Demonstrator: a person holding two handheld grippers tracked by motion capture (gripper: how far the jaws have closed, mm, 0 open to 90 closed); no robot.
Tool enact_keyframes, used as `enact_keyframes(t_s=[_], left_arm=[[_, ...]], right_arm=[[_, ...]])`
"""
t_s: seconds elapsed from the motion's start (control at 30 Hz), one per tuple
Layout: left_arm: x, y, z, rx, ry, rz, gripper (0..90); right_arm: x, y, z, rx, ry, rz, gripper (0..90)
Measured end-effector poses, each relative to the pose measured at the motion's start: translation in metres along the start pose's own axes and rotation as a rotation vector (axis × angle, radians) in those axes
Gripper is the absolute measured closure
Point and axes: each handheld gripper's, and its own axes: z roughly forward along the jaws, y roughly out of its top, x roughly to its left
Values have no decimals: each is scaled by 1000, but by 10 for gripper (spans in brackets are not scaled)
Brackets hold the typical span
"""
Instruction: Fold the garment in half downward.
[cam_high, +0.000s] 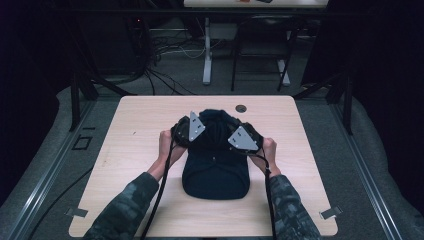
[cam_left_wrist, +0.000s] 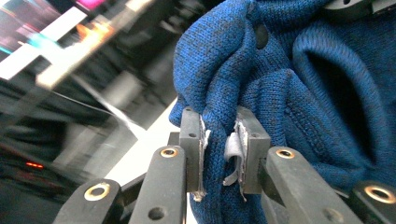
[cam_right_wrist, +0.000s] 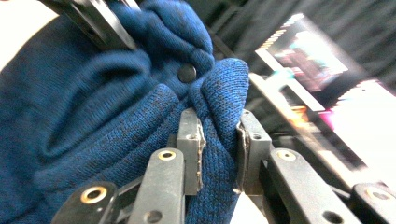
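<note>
Here, near to far, with twelve o'clock pointing away from the person:

Near edge: the sweater is lying on the table, its folded near end sitting flat at six o'clock, closest to the person.

Long axis: the sweater is running from six o'clock to twelve o'clock, down the middle of the table between the two forearms.

Left gripper: it is biting the far part of the sweater's edge at about ten o'clock from the cloth's middle; in the left gripper view the jaws are pinching a fold of blue knit between the pads.

Right gripper: it is biting the matching edge at about two o'clock; in the right gripper view the jaws are squeezing a thick fold, with a dark button sitting just beyond them.

Which is nearer: neither seems to be leading; both are gripping at roughly the same distance along the long axis, one on each side.

Far end: the raised cloth between the grippers is bunching up at twelve o'clock, off the table top.

Judgement: the coming move is probably turning on that axis, with the held far end likely travelling along the six-to-twelve line while the near end is staying put as the hinge.
</note>
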Motion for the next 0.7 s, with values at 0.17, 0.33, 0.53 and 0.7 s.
enact_keyframes(t_s=[0.17,0.33,0.53,0.7], left_arm=[[-3,9,-6,-115,111,61,769],[-20,-22,-1,-45,49,34,768],[-37,-41,-6,-7,12,45,766],[-46,-48,-12,1,1,47,766]], right_arm=[[-16,26,-5,-95,-137,-8,749],[11,0,-8,-50,-55,-15,749],[30,-19,-12,-10,25,14,748],[40,-23,-20,-10,55,-1,748]])
